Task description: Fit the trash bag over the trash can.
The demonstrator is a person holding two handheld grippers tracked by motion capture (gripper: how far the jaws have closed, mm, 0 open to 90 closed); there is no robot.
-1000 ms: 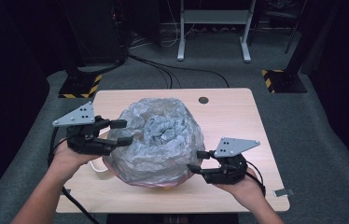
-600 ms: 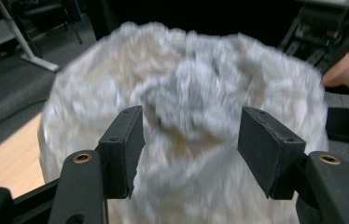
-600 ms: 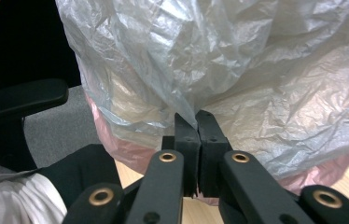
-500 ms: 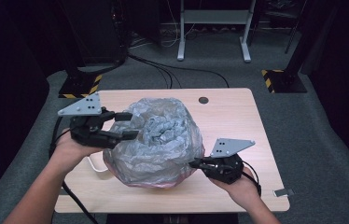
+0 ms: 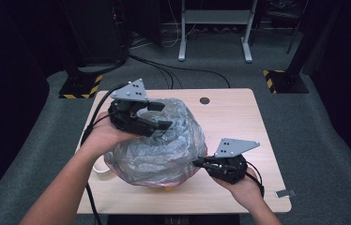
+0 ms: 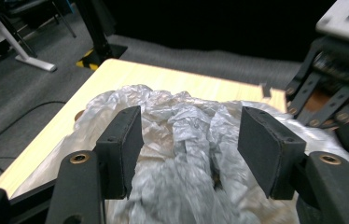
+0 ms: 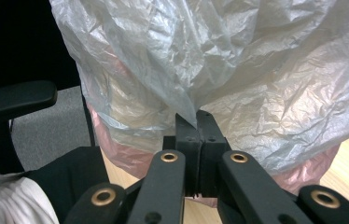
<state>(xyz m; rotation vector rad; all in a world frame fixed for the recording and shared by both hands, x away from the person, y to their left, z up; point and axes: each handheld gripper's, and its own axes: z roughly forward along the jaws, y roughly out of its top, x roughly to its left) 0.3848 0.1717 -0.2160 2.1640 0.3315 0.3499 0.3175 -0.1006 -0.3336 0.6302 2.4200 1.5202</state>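
Since a second ago the left gripper point(image 5: 157, 116) has risen from the side of the crumpled grey plastic bag point(image 5: 164, 140) to over its bunched top, jaws spread and empty. Right gripper point(image 7: 197, 122) has just closed, pinching a fold low on the bag's side. Gathering looks only begun; the top remains ungrasped on the wooden table point(image 5: 230, 112).
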